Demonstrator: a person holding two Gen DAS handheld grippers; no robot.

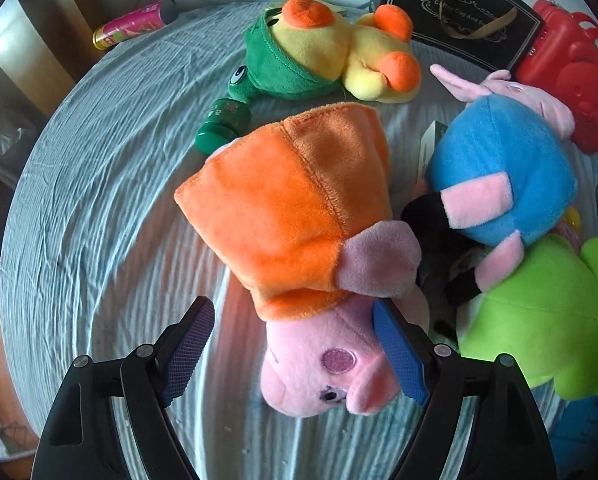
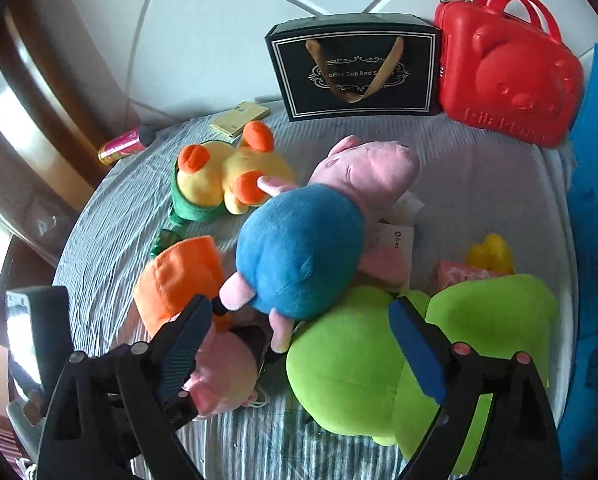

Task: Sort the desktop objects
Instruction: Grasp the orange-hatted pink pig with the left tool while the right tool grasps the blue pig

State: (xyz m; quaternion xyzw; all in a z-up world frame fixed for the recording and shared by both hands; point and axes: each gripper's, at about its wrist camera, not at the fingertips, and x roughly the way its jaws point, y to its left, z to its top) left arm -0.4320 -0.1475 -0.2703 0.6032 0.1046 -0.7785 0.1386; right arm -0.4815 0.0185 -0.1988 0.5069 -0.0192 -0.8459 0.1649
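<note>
A pink pig plush in an orange dress (image 1: 291, 208) lies on the pale blue cloth (image 1: 99, 200), head toward the camera. My left gripper (image 1: 295, 352) hangs over it, open, the head between the jaws; the left pad stands clear of it and the right pad is at its ear. In the right wrist view my right gripper (image 2: 301, 350) is open above a lime green plush (image 2: 359, 368) and the legs of a blue-bodied pig plush (image 2: 299, 248), which lies across the green one. The orange-dressed pig (image 2: 179, 276) lies behind its left finger.
A yellow duck plush in a green hood (image 1: 339, 52) and a small green bottle (image 1: 223, 128) lie further back. A black gift bag (image 2: 355, 72) and a red bear case (image 2: 507, 64) stand at the rear. A pink can (image 2: 123, 144) and a yellow notepad (image 2: 241, 118) lie far left.
</note>
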